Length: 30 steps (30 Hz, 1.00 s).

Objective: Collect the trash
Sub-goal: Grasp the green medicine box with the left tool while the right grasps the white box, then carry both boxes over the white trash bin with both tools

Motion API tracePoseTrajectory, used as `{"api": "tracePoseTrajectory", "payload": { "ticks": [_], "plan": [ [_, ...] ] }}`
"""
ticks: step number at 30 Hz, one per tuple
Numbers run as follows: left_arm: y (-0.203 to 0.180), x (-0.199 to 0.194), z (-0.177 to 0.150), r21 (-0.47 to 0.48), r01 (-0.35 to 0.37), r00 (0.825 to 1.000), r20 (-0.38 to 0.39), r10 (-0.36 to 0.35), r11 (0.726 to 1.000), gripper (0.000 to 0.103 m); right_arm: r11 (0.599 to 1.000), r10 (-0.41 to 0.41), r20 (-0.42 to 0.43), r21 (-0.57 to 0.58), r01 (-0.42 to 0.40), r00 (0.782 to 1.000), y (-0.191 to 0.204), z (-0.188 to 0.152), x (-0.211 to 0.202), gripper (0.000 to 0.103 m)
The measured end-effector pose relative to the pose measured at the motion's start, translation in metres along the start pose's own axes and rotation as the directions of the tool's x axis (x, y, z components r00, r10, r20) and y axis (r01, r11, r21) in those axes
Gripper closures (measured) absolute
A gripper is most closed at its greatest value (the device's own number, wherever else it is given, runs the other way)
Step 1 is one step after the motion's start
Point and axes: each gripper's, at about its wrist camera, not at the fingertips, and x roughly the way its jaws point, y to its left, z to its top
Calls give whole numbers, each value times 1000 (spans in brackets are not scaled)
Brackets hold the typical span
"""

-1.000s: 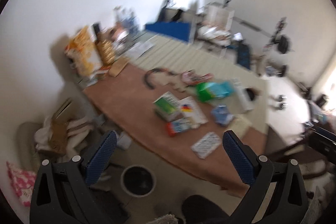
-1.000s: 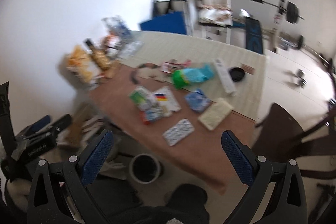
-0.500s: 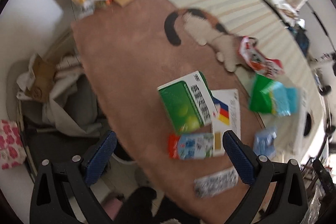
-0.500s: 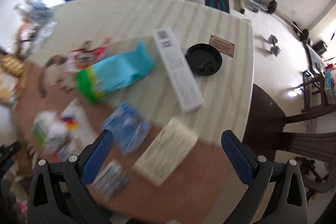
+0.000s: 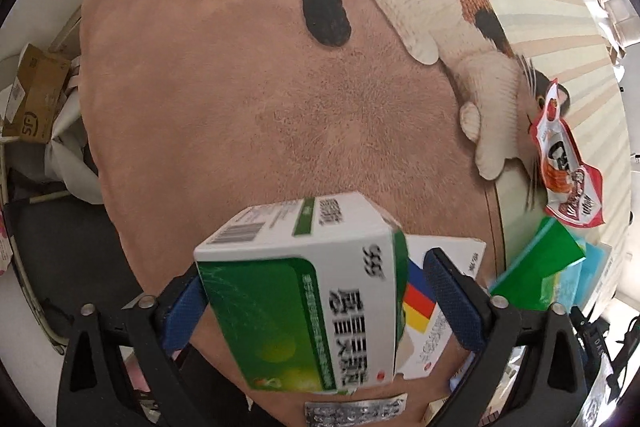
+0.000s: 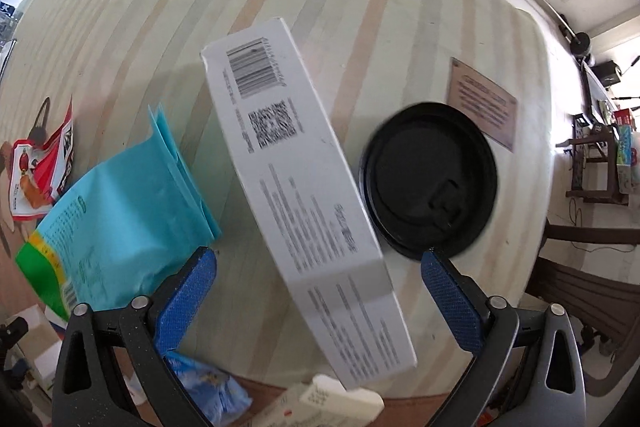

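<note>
Left gripper (image 5: 316,301) pointing down, jaws wide and closing around green box (image 5: 304,311) at 6 o'clock on brown mat (image 5: 224,99). Right gripper (image 6: 318,287) likewise wide, closing astride long white box (image 6: 304,195); black lid (image 6: 428,179) at 3 o'clock.

Left wrist view: one green-and-white box (image 5: 304,311), one white leaflet (image 5: 440,311), one blister strip (image 5: 356,413), one red snack pouch (image 5: 564,171). Right wrist view: one long white carton (image 6: 308,195), one black lid (image 6: 428,175), one teal bag (image 6: 116,211), one blue wrapper (image 6: 212,395), one brown card (image 6: 482,103).
</note>
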Motion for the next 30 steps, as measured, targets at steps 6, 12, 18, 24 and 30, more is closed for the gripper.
{"api": "tracePoseTrajectory", "payload": {
  "ticks": [6, 12, 18, 24, 30],
  "plan": [
    [-7, -8, -4, 82, -53, 998, 46, 49, 995, 29, 1000, 5, 6, -29, -4, 1000, 8, 5, 11, 46],
    [-21, -28, -9, 161, -98, 990, 115, 80, 982, 29, 997, 75, 41, -5, -75, 996, 1, 1, 0, 49],
    [-31, -68, -12, 205, -81, 982, 185, 42, 975, 29, 989, 148, 101, 7, -149, 984, -2, -17, -41, 50],
    [-24, -101, -38, 232, -35, 963, 268, -29, 972, 29, 981, 195, 177, -31, -193, 965, -6, -39, -87, 50],
    [5, -111, -52, 248, 17, 935, 339, -103, 969, 29, 967, 251, 227, -103, -233, 941, 14, -65, -145, 50]
  ]
}}
